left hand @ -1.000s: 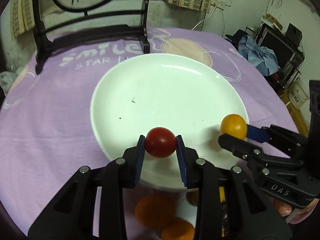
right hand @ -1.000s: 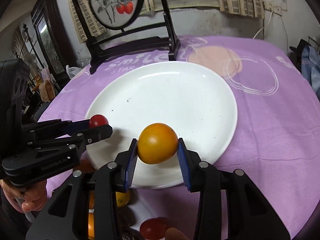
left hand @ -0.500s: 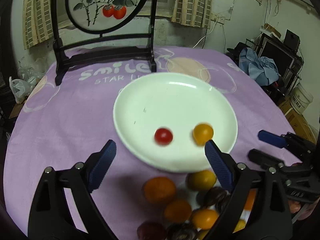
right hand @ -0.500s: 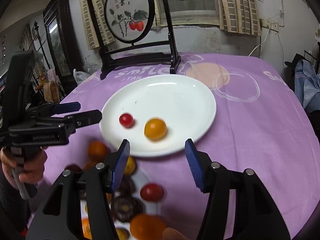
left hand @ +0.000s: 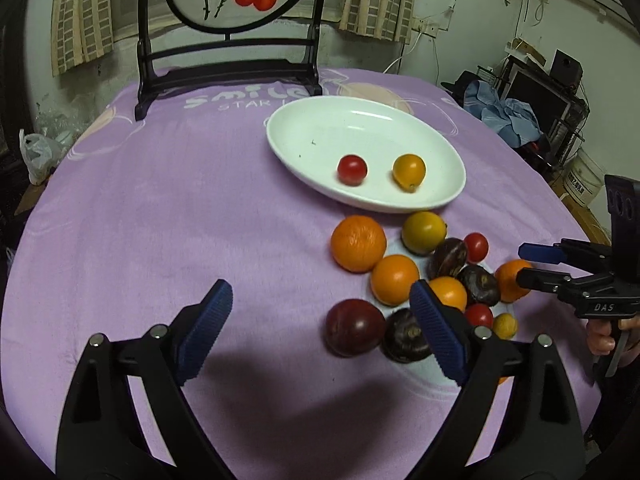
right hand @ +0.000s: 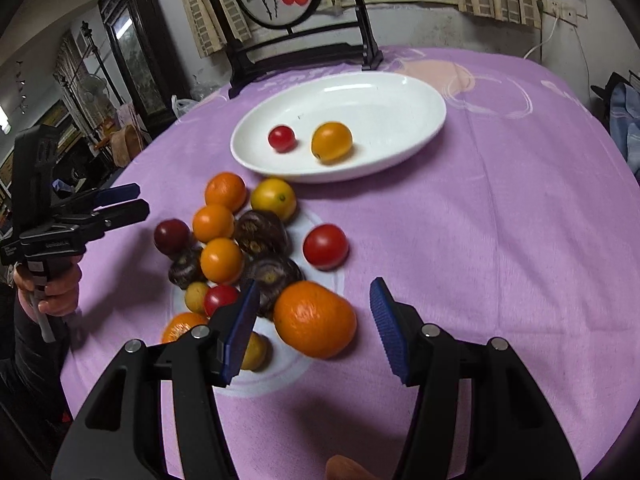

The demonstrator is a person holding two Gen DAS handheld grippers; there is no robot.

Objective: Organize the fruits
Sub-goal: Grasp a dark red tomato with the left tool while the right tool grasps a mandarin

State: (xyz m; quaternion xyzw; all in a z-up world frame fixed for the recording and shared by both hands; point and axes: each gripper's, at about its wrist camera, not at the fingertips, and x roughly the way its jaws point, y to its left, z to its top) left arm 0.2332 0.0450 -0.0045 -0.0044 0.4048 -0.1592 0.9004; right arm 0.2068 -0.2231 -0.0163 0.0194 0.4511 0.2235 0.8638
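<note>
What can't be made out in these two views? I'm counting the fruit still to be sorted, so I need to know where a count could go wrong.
- Left wrist view: the left gripper finger covers part of the dark fruit and an orange fruit.
- Right wrist view: the right gripper finger hides most of a yellowish fruit and part of a half-seen orange.
- Right wrist view: an orange shape is cut off by the bottom edge; unidentifiable.

plate (left hand: 440,148): white, holds red tomato (left hand: 352,169), yellow tomato (left hand: 409,171) | fruit pile (left hand: 416,280): beside plate
</note>
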